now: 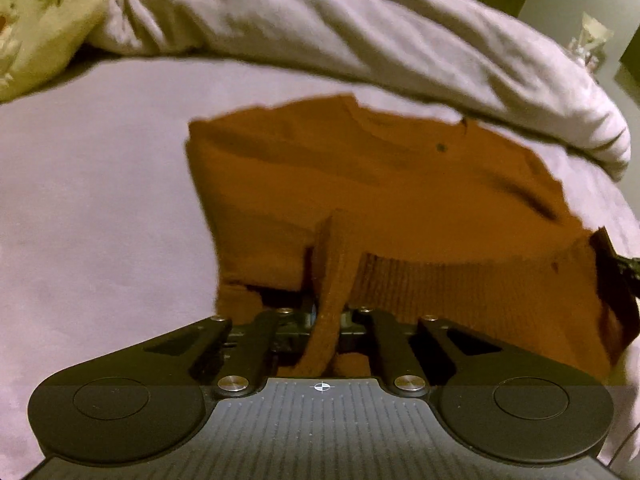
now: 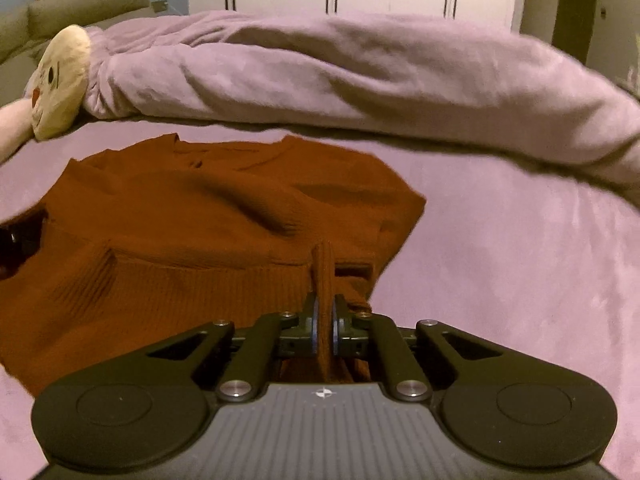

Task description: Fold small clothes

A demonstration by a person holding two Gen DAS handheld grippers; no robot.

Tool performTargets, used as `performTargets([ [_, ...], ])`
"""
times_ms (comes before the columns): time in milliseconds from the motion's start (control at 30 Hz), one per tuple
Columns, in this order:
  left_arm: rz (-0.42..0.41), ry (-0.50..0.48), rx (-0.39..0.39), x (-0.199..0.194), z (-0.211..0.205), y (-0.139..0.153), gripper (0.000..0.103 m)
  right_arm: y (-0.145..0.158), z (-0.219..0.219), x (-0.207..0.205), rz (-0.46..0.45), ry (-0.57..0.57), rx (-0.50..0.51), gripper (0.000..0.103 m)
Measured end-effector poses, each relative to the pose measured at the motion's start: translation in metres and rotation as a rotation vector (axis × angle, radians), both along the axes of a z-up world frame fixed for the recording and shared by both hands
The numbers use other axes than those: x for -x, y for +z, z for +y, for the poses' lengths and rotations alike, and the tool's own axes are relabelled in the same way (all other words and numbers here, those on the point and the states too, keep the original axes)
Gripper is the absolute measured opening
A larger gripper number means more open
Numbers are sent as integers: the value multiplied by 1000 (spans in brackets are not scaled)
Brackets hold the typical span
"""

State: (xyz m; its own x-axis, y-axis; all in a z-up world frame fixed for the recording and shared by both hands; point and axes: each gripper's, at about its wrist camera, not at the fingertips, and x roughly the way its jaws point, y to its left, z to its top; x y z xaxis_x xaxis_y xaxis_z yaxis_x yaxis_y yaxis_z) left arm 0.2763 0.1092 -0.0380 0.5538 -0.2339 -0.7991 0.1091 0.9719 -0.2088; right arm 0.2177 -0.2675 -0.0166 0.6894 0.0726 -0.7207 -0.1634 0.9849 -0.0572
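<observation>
Rust-brown sweater (image 2: 208, 216) is spread on the bed (image 2: 520, 264), its ribbed hem pinched between the clamped jaws of left gripper (image 1: 326, 314) and right gripper (image 2: 324, 320).

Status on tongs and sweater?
Left tongs, right tongs: both shut on ribbed hem. Orange sweater flat on the bed sheet, unfolded. Rolled duvet beyond, not touching.

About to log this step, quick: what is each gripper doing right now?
Left gripper: shut on the ribbed hem of the sweater.
Right gripper: shut on the same hem, further along.
</observation>
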Motion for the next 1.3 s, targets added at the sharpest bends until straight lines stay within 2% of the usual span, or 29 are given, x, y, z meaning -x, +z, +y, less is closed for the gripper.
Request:
performTargets([
  [100, -69, -22, 19, 10, 5, 27, 8, 18, 6, 13, -52, 44, 18, 5],
  [233, -166, -7, 6, 8, 10, 66, 7, 47, 9, 19, -141, 73, 23, 5],
  [333, -223, 37, 4, -10, 17, 85, 7, 64, 10, 7, -205, 55, 32, 5],
  [433, -251, 87, -8, -35, 23, 91, 7, 72, 8, -18, -250, 21, 34, 5],
  [600, -238, 148, -55, -84, 28, 78, 7, 69, 14, -72, -260, -17, 69, 4],
  [767, -210, 178, -111, -118, 25, 50, 7, 50, 23, -114, -245, -34, 104, 4],
  [967, -152, 163, -161, -137, 20, 18, 7, 9, 31, -149, -146, -33, 202, 4],
  [1133, -182, 177, -152, -149, 22, 21, 7, -2, 29, -161, -141, -38, 242, 4],
  [1300, -241, 181, -194, -169, 15, 27, 7, 0, 24, -180, -161, -108, 257, 4],
])
